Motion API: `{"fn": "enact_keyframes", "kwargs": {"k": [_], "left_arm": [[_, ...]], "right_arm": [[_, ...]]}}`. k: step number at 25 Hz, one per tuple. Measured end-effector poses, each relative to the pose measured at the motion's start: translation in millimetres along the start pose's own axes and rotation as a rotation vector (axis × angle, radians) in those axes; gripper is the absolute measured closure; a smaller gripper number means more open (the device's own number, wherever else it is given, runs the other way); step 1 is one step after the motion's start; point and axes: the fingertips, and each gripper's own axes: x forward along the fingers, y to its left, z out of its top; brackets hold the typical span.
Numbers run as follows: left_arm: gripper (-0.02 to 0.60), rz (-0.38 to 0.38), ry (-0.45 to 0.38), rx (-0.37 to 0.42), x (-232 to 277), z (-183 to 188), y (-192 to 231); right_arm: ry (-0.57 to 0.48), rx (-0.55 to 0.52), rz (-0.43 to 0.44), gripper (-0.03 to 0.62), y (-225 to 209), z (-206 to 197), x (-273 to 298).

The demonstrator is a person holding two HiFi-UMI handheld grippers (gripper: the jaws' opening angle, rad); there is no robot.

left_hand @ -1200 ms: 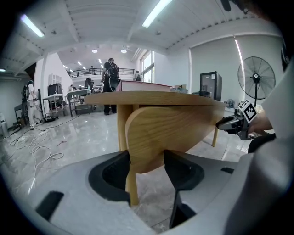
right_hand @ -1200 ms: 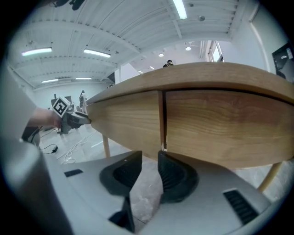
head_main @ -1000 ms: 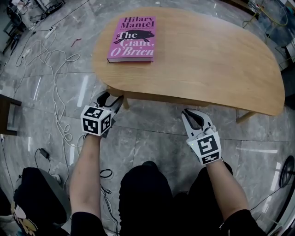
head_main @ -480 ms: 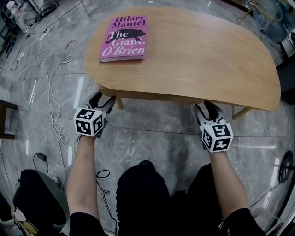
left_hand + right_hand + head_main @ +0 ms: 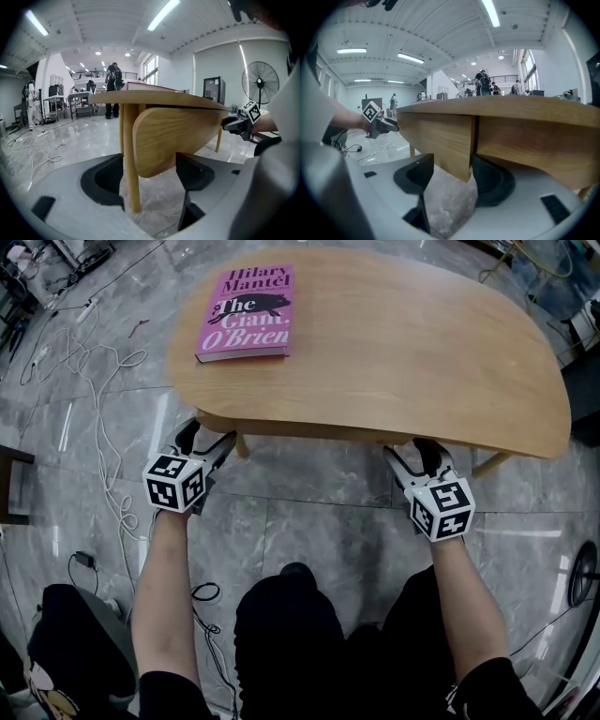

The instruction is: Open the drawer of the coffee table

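A kidney-shaped wooden coffee table [image 5: 403, 343] stands in front of me. Its drawer front [image 5: 309, 430] runs under the near edge. My left gripper [image 5: 204, 432] sits at the drawer front's left end beside a table leg [image 5: 129, 159]. Its jaws are opening, and the rounded wooden end [image 5: 173, 136] lies between them in the left gripper [image 5: 150, 176] view. My right gripper [image 5: 412, 451] is at the right end. Its jaws are opening too, and the panel's corner [image 5: 440, 136] lies between them in the right gripper [image 5: 450, 180] view. A narrow seam separates that panel from the neighbouring wood.
A pink book [image 5: 246, 313] lies on the table's far left. White cables [image 5: 103, 409] trail over the grey marble floor at left. Dark furniture [image 5: 9, 484] stands at the left edge. People [image 5: 112, 89] stand far behind, and a fan [image 5: 260, 84] at right.
The right gripper has moved forward and to the right, up to the table's near edge, rolled and opened its jaws. The left gripper has stayed at the left end.
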Motion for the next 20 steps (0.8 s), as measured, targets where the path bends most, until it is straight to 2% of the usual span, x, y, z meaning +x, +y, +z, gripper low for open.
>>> {"fn": "enact_keyframes", "kwargs": {"k": [2, 6, 11, 20], "left_arm": [[0.259, -0.02, -0.006, 0.016, 2.9, 4.2, -7.5], [0.225, -0.007, -0.01, 0.005, 9.3, 7.2, -13.3], [0.23, 0.01, -0.006, -0.025, 7.8, 7.2, -14.2], [0.236, -0.005, 0.003, -0.042, -9.6, -1.0, -23.2]], "right_arm": [[-0.009, 0.016, 0.001, 0.338, -0.2, 0.2, -0.5], [-0.019, 0.019, -0.005, 0.33, 0.7, 0.4, 0.3], [-0.003, 0.003, -0.003, 0.39, -1.2, 0.5, -2.8], [0.006, 0.02, -0.018, 0.393, 8.0, -5.9, -20.3]]}}
